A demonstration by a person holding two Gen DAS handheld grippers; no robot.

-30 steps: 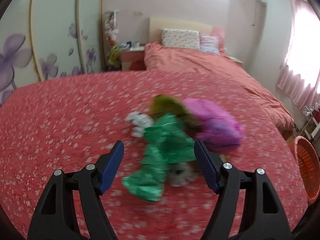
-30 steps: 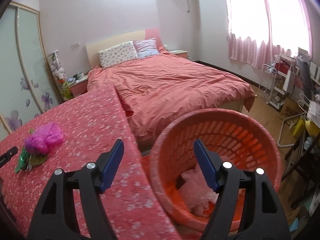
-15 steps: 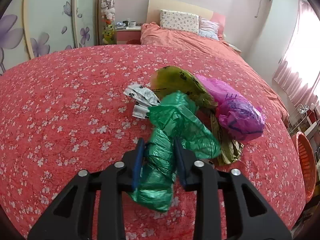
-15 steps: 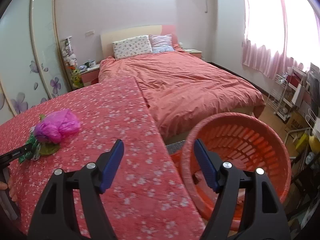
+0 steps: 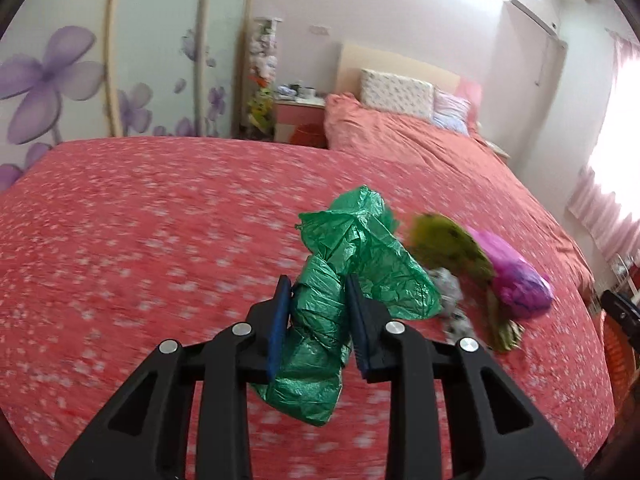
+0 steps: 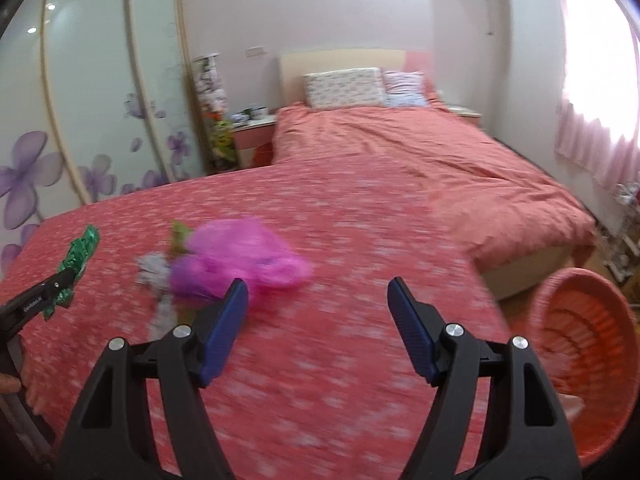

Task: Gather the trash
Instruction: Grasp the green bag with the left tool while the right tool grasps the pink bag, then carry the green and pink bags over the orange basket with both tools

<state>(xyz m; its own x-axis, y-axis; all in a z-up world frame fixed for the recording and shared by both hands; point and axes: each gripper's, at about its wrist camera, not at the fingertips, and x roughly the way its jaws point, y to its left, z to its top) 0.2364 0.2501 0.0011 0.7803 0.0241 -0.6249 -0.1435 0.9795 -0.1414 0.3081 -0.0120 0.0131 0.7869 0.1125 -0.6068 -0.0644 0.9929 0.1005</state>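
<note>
My left gripper (image 5: 316, 292) is shut on a crumpled green plastic bag (image 5: 352, 264) and holds it above the red flowered bedspread (image 5: 140, 240). It also shows in the right wrist view (image 6: 76, 260). To its right lie a yellow-green bag (image 5: 448, 244), a magenta bag (image 5: 516, 276) and a grey-white wrapper (image 5: 450, 288). My right gripper (image 6: 316, 300) is open and empty over the bedspread, just right of the magenta bag (image 6: 240, 256). The orange basket (image 6: 584, 340) stands on the floor at the right.
A second bed with a salmon cover (image 6: 420, 148) and pillows stands behind. A nightstand (image 6: 256, 136) and flower-print wardrobe doors (image 6: 100, 120) are at the left. Pink curtains (image 6: 600, 140) hang at the right.
My left gripper closed on the green bag and lifted it left, off the pile. My right gripper swung left from the basket toward the magenta bag.
</note>
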